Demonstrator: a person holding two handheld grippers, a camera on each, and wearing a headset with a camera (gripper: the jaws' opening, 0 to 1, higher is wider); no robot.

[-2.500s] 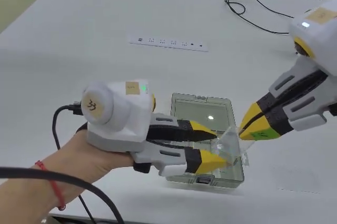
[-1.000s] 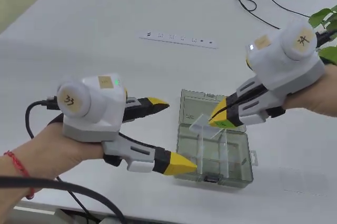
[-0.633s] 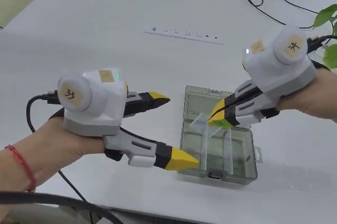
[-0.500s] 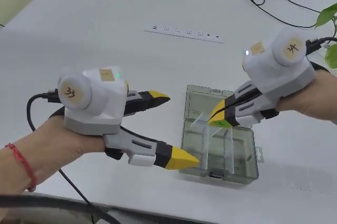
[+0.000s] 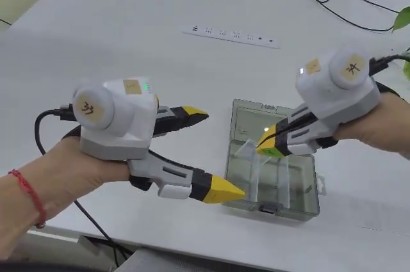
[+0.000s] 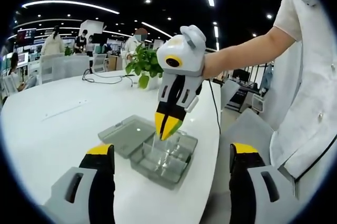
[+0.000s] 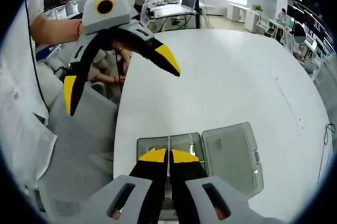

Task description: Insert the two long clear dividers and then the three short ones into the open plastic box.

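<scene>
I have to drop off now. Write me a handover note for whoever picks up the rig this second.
Left gripper: open, holding nothing, at the left side of the box.
Right gripper: shut on a clear divider, apparently a short one, held over the open plastic box.
Done: two long dividers look seated lengthwise in the box.
Left: seat the held divider across them, then fit the remaining short ones.
</scene>
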